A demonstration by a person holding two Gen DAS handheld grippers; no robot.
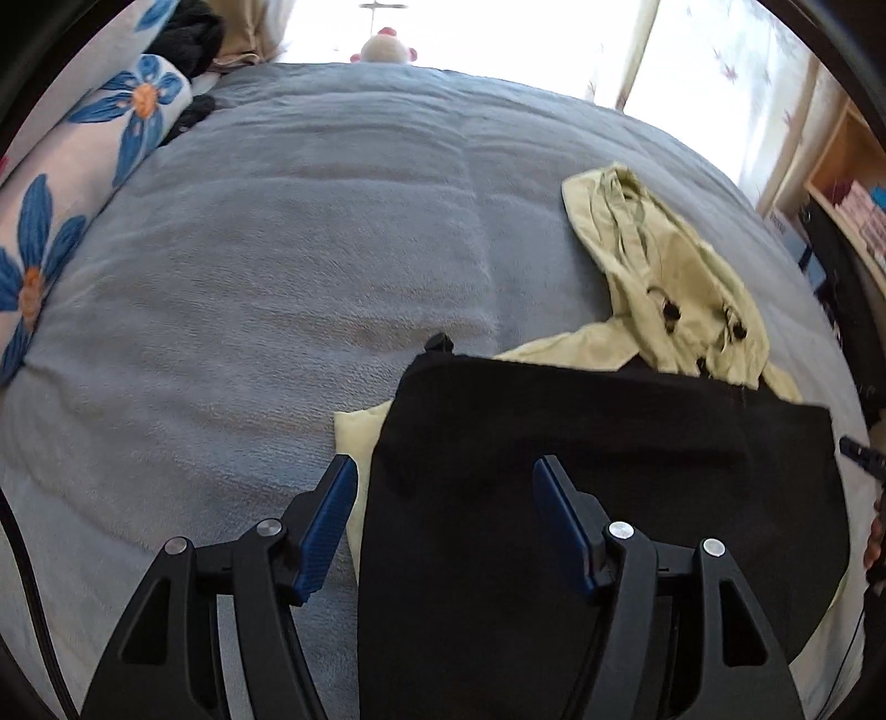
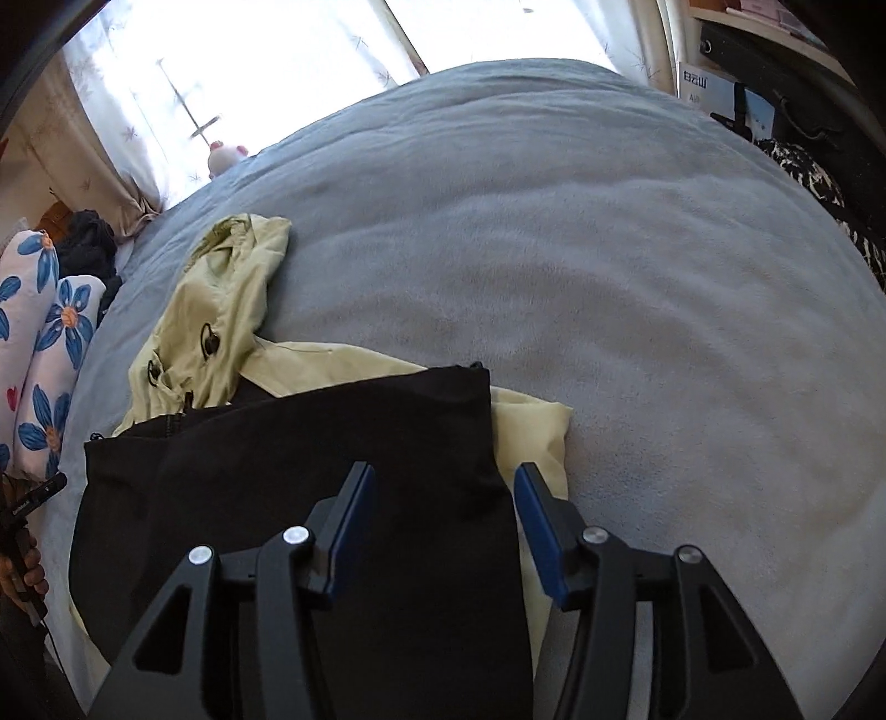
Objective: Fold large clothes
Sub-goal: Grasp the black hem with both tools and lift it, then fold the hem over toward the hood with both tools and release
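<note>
A black garment [image 1: 598, 498] lies flat on the grey bedspread [image 1: 266, 277], on top of a pale yellow-green hooded jacket [image 1: 664, 266] whose hood points toward the window. My left gripper [image 1: 443, 471] is open over the black garment's left edge, holding nothing. In the right wrist view the black garment [image 2: 310, 459] and the jacket [image 2: 221, 310] lie at the lower left. My right gripper [image 2: 443, 476] is open over the black garment's right edge, with a yellow-green flap [image 2: 531, 432] beside it.
Flowered pillows [image 1: 66, 183] and dark clothes [image 1: 194, 33] lie at the bed's left side. A plush toy [image 1: 382, 47] sits at the far edge by the bright window. Shelves [image 1: 847, 183] stand to the right. The bedspread [image 2: 637, 277] stretches wide to the right.
</note>
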